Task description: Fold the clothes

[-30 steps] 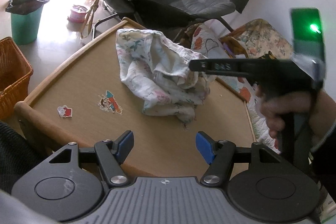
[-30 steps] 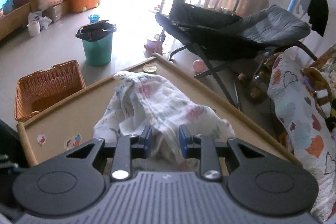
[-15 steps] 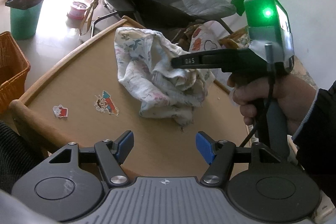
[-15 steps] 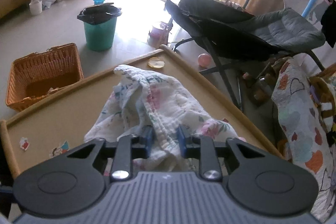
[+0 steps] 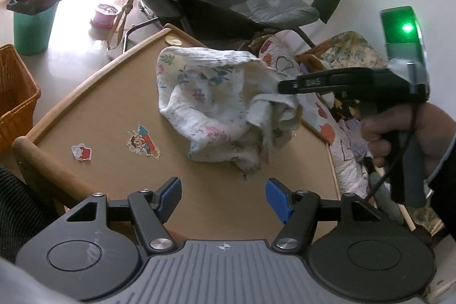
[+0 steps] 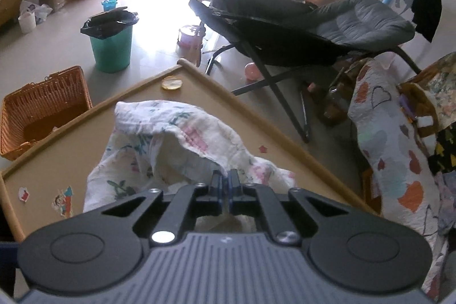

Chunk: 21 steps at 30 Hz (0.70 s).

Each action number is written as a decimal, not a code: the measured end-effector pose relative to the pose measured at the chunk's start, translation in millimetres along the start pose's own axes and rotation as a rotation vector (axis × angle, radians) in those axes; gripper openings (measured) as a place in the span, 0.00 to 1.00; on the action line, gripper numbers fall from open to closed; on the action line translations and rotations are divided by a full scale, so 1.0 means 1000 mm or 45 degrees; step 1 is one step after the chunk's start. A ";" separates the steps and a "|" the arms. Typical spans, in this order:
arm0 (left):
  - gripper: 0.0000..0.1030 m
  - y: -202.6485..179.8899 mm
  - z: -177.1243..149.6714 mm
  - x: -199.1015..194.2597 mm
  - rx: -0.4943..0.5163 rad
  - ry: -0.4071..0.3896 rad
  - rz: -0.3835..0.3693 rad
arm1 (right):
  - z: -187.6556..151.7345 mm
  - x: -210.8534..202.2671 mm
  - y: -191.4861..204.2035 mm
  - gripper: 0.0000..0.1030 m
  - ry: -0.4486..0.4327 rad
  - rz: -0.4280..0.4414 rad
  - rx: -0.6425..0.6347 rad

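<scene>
The floral cloth (image 5: 216,107) lies crumpled on the far right part of the wooden table (image 5: 108,104), a soft white muslin printed with pink and green flowers, its near edge frayed and its right side bunched toward the table's raised rim (image 6: 256,116). One fold of it is pulled up into a ridge that runs into the right gripper (image 6: 225,181), whose jaws have just been closing and now pinch that fold between the blue pads. From the left wrist view this gripper reaches in from the right, held in a hand (image 5: 399,133), a green light (image 5: 406,27) glowing on its top; small writing on its black finger is too blurred to read. The left gripper (image 5: 223,197) hangs over the near edge of the table with its jaws apart and nothing between them. The table surface to the left and near side of the cloth is bare wood except for two cartoon stickers (image 5: 142,143) and a small yellow disc (image 6: 171,82) at the far corner. Beyond the rim stand a wicker basket (image 6: 42,110), a green bin (image 6: 111,47), a folding lounge chair (image 6: 313,27) and a heart-patterned quilt (image 6: 382,138) at right.
</scene>
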<state>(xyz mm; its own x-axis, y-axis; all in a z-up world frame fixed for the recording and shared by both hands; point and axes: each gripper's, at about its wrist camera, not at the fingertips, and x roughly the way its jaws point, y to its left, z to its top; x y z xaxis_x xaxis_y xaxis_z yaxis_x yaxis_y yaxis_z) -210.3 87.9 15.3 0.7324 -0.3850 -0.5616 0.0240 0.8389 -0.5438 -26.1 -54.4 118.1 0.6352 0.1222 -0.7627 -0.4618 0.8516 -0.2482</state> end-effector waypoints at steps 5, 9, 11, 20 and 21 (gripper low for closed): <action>0.65 -0.001 -0.001 -0.001 0.013 -0.004 0.010 | 0.005 -0.012 -0.007 0.04 -0.013 -0.025 -0.019; 0.65 -0.001 -0.001 -0.003 0.026 -0.009 0.014 | 0.011 -0.026 -0.010 0.04 -0.032 -0.033 -0.046; 0.65 -0.002 -0.001 -0.004 0.034 -0.014 0.013 | 0.014 -0.035 -0.012 0.04 -0.045 -0.030 -0.051; 0.65 -0.005 -0.002 -0.007 0.069 -0.012 0.013 | 0.025 -0.088 -0.032 0.04 -0.111 -0.037 -0.078; 0.65 -0.005 -0.002 -0.007 0.073 -0.013 0.012 | 0.026 -0.094 -0.035 0.04 -0.121 -0.042 -0.075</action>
<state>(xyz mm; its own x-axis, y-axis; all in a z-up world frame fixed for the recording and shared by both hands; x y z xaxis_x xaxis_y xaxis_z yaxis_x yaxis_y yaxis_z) -216.8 85.4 21.3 0.7394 -0.3733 -0.5602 0.0559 0.8633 -0.5015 -54.1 -82.4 213.9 0.7052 0.1446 -0.6941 -0.4732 0.8250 -0.3090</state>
